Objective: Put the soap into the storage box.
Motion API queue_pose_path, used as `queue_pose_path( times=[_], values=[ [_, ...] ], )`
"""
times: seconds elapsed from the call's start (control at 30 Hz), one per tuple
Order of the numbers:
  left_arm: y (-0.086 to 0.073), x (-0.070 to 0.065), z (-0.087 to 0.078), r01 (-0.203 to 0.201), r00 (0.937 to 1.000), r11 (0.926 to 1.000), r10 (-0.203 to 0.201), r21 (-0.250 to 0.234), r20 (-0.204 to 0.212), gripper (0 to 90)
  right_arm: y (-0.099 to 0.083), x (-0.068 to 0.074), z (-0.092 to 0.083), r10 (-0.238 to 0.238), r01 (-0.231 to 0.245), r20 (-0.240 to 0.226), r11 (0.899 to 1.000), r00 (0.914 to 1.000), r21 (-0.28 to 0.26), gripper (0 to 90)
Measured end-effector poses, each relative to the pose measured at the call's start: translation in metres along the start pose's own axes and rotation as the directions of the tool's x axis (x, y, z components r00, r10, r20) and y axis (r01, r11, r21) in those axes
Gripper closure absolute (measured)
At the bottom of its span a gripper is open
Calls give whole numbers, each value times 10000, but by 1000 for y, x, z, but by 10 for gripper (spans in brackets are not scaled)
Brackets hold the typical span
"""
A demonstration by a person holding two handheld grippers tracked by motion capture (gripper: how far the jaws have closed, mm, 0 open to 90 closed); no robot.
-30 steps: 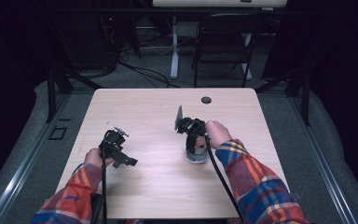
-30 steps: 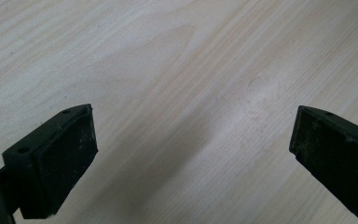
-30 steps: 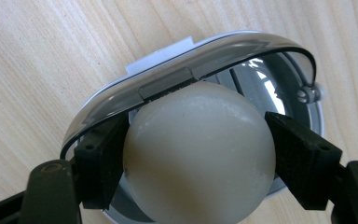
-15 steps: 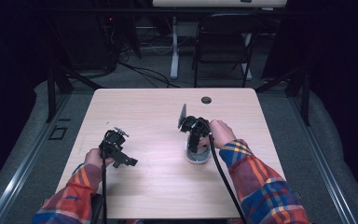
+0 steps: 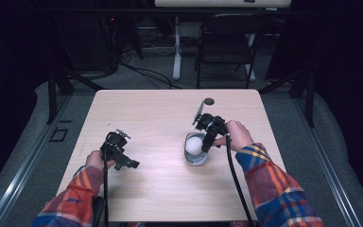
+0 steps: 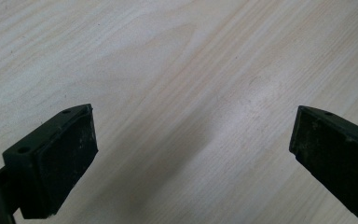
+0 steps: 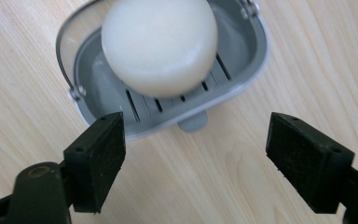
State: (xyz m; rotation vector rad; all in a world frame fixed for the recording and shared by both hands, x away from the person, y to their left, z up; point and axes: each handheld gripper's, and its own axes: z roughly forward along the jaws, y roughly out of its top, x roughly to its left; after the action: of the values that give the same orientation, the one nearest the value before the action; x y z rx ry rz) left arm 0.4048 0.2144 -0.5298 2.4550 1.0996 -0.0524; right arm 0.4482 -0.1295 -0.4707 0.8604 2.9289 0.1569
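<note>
A grey soap dish [image 7: 242,60] with a slotted floor and a thin wire handle sits on the wooden table, right of centre. A round white soap bar [image 7: 159,43] lies in it. In the high view my right gripper [image 5: 204,141] hangs just over the near right rim of the dish [image 5: 196,160], beside the soap [image 5: 194,144]. In the right gripper view that gripper [image 7: 198,142] is open, its jaws spread wide with nothing between them. My left gripper [image 5: 126,161] is low over the left of the table. It [image 6: 191,135] is open over bare wood.
A small dark round object [image 5: 209,101] lies near the table's far edge. A black folding chair [image 5: 224,42] and desk legs stand beyond the table [image 5: 146,113]. Dark floor surrounds it.
My right gripper has drifted slightly to the right, off the dish, and the white soap now shows plainly in it. The left gripper has stayed put.
</note>
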Motion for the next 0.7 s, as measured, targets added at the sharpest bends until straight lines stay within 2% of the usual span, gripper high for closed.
queue_pose_path(
  times=[0.2,0.37,0.53,0.7],
  values=[
    [0,0,0,1,10000,10000,-1,4,8,6,-23,-6,-7,369,-367,111,9992,9993,-149,155],
    [0,0,0,8,10000,10000,-8,16,-11,6,-37,-10,-11,462,-458,262,9989,9986,-135,144],
    [0,0,0,54,10000,10000,-54,12,-6,6,-58,-14,-16,870,-859,338,9958,9956,-321,124],
    [0,0,1,47,10000,10000,-47,32,-2,6,-72,-18,-19,1019,-1009,553,9947,9933,-197,100]
  ],
)
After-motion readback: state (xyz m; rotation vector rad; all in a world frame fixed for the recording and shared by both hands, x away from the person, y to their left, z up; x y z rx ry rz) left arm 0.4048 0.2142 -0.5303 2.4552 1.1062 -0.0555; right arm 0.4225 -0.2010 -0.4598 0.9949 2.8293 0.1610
